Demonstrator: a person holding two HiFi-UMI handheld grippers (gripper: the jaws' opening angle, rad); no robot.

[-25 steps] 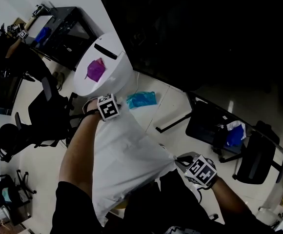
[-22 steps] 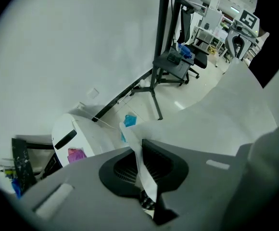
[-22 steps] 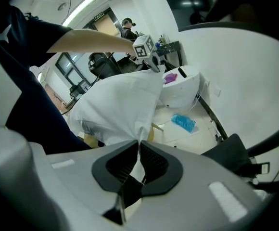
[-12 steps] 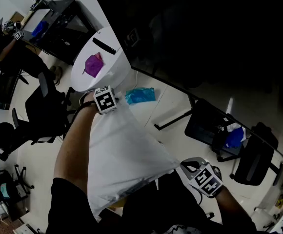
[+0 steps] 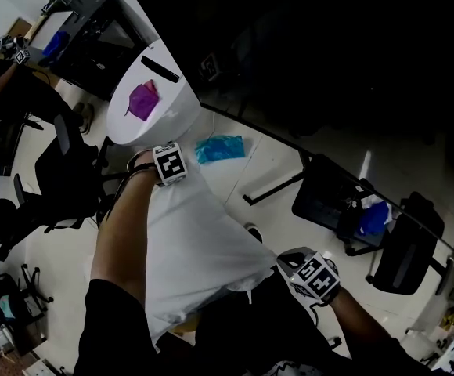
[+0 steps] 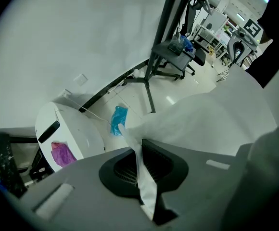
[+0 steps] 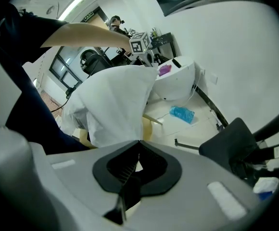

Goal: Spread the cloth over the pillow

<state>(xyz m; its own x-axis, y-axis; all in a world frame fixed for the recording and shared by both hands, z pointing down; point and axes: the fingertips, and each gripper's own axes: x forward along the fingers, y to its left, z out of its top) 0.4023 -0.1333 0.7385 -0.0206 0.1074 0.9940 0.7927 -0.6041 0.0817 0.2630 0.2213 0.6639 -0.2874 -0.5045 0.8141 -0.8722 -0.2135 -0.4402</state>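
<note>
A white cloth [image 5: 199,249] hangs stretched between my two grippers above the floor. My left gripper [image 5: 172,172] is shut on its far corner, and a strip of the cloth [image 6: 144,177] runs pinched between the jaws [image 6: 138,150]. My right gripper [image 5: 290,261] holds the near right corner; its jaws [image 7: 138,148] are shut with a sliver of the cloth [image 7: 110,114] in them. A tan edge [image 7: 147,127] shows under the cloth; I cannot tell whether it is the pillow.
A white round table [image 5: 172,104] with a purple rag [image 5: 143,100] stands beyond the left gripper. A blue bag [image 5: 219,148] lies on the floor. Black chairs [image 5: 329,198] stand at the right and left. Another person [image 5: 8,77] works at the far left.
Both grippers have come down a little with the cloth still stretched between them. The right gripper swung out to the right and came back in toward the cloth's corner.
</note>
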